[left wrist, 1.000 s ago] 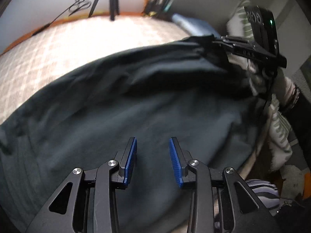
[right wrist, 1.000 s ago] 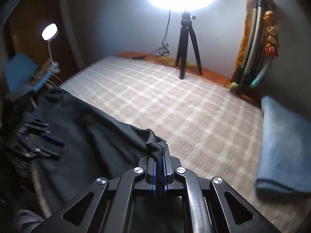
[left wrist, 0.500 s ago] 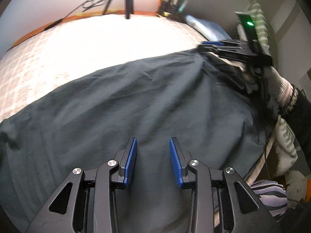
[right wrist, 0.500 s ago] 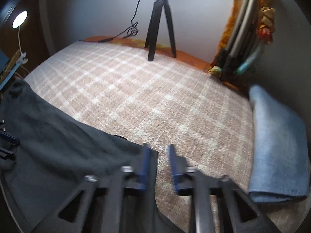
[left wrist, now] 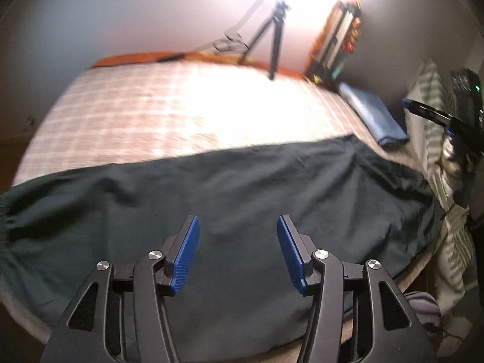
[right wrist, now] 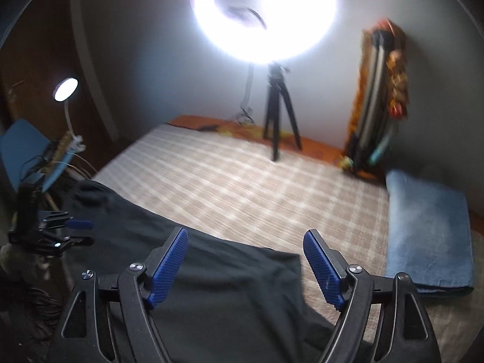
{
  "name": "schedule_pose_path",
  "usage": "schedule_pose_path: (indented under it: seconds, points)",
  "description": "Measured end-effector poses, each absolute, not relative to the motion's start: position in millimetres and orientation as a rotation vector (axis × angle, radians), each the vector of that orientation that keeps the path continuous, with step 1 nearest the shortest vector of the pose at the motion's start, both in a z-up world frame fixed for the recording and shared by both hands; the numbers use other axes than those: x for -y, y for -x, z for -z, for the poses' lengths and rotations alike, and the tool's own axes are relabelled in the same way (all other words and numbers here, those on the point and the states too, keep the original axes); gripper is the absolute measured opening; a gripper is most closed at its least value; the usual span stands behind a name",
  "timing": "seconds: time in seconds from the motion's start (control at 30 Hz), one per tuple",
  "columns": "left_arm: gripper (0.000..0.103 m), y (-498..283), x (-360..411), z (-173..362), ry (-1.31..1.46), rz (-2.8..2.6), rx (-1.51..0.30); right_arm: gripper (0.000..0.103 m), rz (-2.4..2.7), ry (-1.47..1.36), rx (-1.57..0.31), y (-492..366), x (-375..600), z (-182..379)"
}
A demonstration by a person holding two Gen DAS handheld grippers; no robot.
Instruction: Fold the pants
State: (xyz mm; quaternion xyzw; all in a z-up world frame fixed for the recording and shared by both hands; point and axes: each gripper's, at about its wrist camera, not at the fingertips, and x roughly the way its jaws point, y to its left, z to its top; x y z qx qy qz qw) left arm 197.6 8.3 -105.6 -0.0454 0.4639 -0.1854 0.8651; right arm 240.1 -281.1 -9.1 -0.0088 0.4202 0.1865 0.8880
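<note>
The dark pants (left wrist: 230,187) lie spread flat across the near part of the plaid bed (left wrist: 169,121). An elastic cuff shows at the far left edge. My left gripper (left wrist: 237,236) is open and empty, hovering above the middle of the pants. My right gripper (right wrist: 245,257) is open and empty above the pants' right end (right wrist: 236,281). The right gripper also shows at the right edge of the left wrist view (left wrist: 435,115). The left gripper shows at the left of the right wrist view (right wrist: 69,233).
A folded blue cloth (right wrist: 429,236) lies on the bed to the right. A tripod (right wrist: 281,118) with a bright ring light (right wrist: 263,15) stands at the far edge. A desk lamp (right wrist: 65,90) and blue chair (right wrist: 21,145) stand at the left.
My right gripper has opened and let go of the pants' edge, then lifted back. The pants dropped flat onto the bed. My left gripper opened wider and tilted up.
</note>
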Motion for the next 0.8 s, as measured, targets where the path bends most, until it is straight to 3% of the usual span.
schedule_pose_path:
  seconds: [0.37,0.57,0.8]
  points:
    - [0.053,-160.3,-150.8,101.8,0.258,0.062,-0.890,0.081,-0.507,0.064,-0.817,-206.4,200.1,-56.5]
    - [0.053,-139.4,-234.3,123.1,0.382,-0.131,-0.896,0.081,-0.553,0.062,-0.839,-200.9,144.9,-39.5]
    - [0.053,-139.5,-269.5,163.0,0.544,-0.146,-0.962,0.081,-0.634,0.039,-0.891,-190.9,78.7,16.0]
